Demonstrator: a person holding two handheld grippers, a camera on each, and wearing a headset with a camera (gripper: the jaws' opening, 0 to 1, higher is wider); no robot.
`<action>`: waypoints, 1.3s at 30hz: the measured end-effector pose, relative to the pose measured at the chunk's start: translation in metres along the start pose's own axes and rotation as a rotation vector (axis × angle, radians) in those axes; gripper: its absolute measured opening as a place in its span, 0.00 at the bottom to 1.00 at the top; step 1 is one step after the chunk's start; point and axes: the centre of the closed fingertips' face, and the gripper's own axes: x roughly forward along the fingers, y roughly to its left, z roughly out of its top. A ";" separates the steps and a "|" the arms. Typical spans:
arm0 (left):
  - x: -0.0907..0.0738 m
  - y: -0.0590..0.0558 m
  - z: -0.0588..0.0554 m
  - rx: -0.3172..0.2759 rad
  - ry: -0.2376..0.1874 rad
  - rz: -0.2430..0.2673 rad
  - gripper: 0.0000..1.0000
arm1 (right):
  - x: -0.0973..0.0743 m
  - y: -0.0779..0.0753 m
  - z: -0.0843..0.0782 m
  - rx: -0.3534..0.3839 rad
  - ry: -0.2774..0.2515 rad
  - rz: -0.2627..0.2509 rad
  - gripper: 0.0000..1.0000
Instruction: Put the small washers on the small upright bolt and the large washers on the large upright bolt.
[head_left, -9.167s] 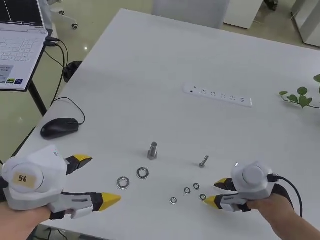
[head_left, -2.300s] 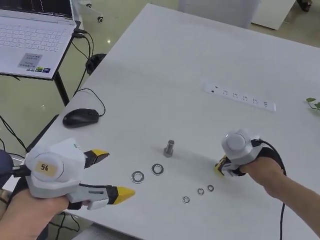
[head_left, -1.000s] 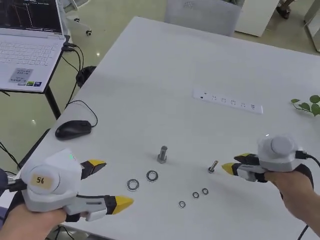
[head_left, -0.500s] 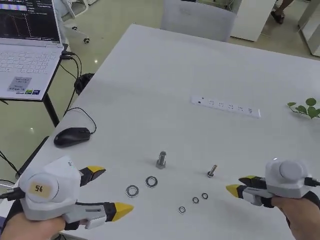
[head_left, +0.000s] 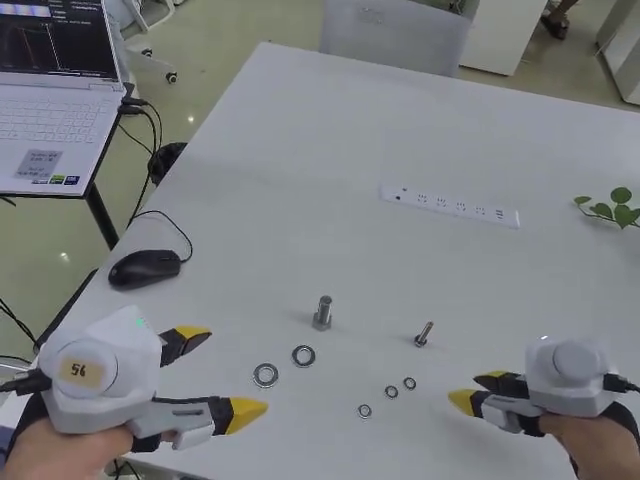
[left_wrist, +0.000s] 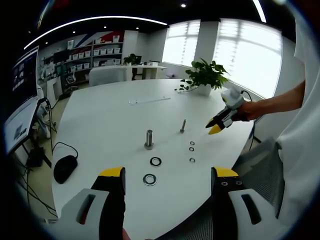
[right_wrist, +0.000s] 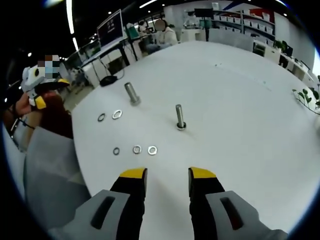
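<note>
The large upright bolt (head_left: 323, 312) and the small upright bolt (head_left: 423, 334) stand mid-table. Two large washers (head_left: 265, 375) (head_left: 303, 355) lie flat in front of the large bolt. Three small washers (head_left: 364, 410) (head_left: 391, 392) (head_left: 409, 383) lie in front of the small bolt. In the right gripper view a ring seems to sit around the base of the small bolt (right_wrist: 179, 116). My left gripper (head_left: 222, 372) hovers wide open left of the large washers (left_wrist: 149, 179). My right gripper (head_left: 472, 390) is open with a narrow gap, empty, right of the small washers (right_wrist: 137, 149).
A white power strip (head_left: 450, 205) lies farther back on the white table (head_left: 300, 150). A black mouse (head_left: 145, 268) sits near the left edge, with a laptop (head_left: 50, 95) beyond it. A plant (head_left: 610, 205) stands at the far right.
My right gripper went to the small bolt, then drew back toward the near edge with its jaws apart. Loose small washers went from several to three. The left gripper barely moved.
</note>
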 end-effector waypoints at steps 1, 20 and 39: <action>0.000 0.000 0.000 0.000 0.001 0.000 0.69 | 0.001 0.002 -0.003 0.000 0.006 0.004 0.34; -0.001 0.000 -0.002 -0.010 -0.001 0.002 0.69 | 0.018 0.022 -0.011 -0.019 0.040 0.051 0.34; 0.000 -0.002 -0.005 -0.016 0.003 -0.001 0.69 | 0.051 0.027 -0.003 -0.347 0.203 0.061 0.25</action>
